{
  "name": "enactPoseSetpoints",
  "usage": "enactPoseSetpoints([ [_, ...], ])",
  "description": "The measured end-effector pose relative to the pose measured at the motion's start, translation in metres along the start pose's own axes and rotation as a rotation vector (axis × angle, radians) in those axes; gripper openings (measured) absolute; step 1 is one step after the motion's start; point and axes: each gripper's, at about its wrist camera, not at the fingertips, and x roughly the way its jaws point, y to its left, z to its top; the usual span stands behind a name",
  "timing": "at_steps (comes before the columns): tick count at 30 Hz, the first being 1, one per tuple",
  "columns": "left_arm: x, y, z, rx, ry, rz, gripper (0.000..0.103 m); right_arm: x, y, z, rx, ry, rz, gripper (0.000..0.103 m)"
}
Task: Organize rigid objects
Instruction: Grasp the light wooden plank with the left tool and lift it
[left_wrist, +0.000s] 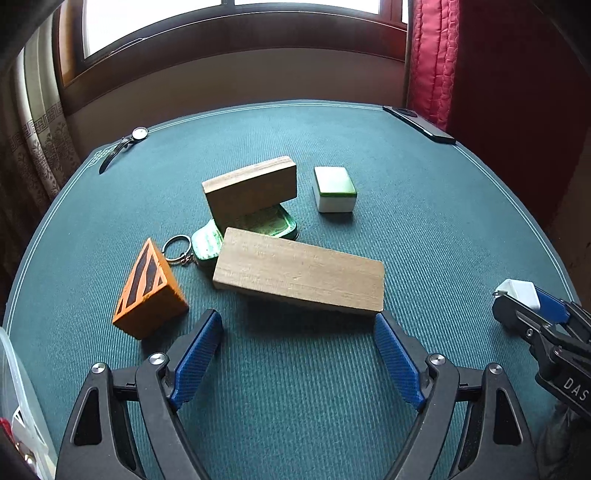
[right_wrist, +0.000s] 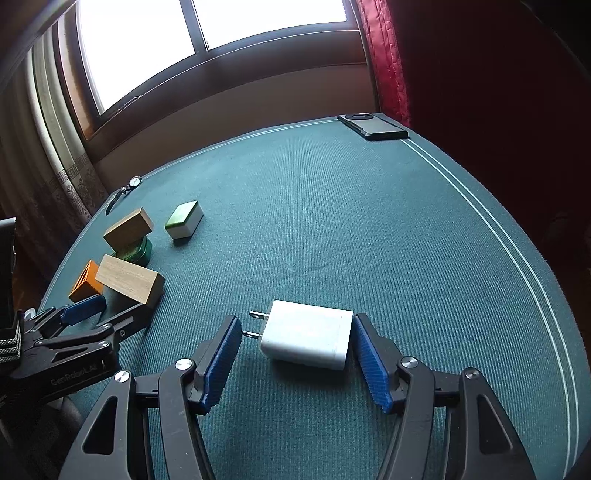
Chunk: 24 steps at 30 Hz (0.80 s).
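My right tongs (right_wrist: 297, 341) stand spread wide around the white charger (right_wrist: 308, 339) low in the frame's centre, the right pad at its flat end, the left pad (right_wrist: 221, 363) just off its prongs, nothing gripped. My left tongs (left_wrist: 298, 345) gape open and empty at the near edge of the long wooden block (left_wrist: 299, 275) mid-frame. Beyond it on the green desk (left_wrist: 443, 229) lie a green tin (left_wrist: 207, 245), a smaller wooden block (left_wrist: 251, 192), an orange wedge (left_wrist: 149, 291) at left and a green-topped white tile (left_wrist: 335, 188).
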Motion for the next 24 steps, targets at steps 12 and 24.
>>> enactPoseSetpoints([
  [12,0.000,0.004,0.014,-0.065,0.018,-0.111,0.086,0.000,0.000,0.000,0.000,0.000,0.000,0.066],
  [24,-0.013,0.009,0.019,-0.004,-0.030,0.001,0.089,0.000,0.000,-0.001,-0.001,-0.001,0.000,0.066],
])
